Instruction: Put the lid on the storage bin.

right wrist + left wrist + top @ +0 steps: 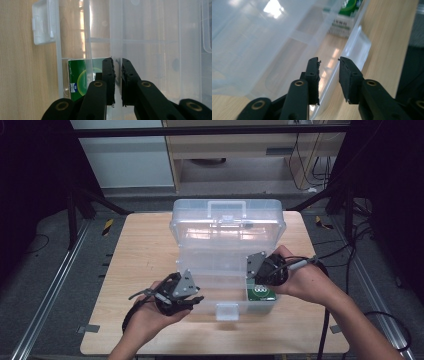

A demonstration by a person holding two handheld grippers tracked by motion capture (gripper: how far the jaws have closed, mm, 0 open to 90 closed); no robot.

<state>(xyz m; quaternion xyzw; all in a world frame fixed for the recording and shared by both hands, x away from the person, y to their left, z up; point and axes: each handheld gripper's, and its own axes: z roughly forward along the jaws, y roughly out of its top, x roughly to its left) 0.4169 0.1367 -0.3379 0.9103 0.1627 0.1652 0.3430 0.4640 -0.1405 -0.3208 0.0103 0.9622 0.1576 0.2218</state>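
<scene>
Counting off: one clear plastic box (pixel 227 250) standing open on one wooden table (pixel 140 250), lid (pixel 227 220) raised at the far side with one carrying handle (pixel 226 206) along its top edge; one front latch tab (pixel 226 311) hanging at the near wall; one green packet (pixel 263 292) lying in the box's near right corner; two hand-held grippers, one per hand.

Left gripper (pixel 192 301) held at the box's near left corner, just beside the front wall. Seen along its own jaws in the left gripper view (pixel 329 72): jaws spread, a clear gap between them, the thin front wall (pixel 337 75) of the box running up through that gap without visible contact on either pad. Latch tab (pixel 362 45) just beyond the right jaw, green packet (pixel 349 6) farther along at the box's far end.

Right gripper (pixel 260 275) reaching over the box's right side, directly above the packet. In the right gripper view (pixel 117 80): jaws drawn nearly together on a thin clear upright partition (pixel 116 30) inside the box, pinching it or all but touching — cannot tell which. Green packet (pixel 78 78) lying just to the left of these jaws, partly behind the left one, against the box's front wall; latch tab (pixel 43 21) farther off along that wall.
</scene>
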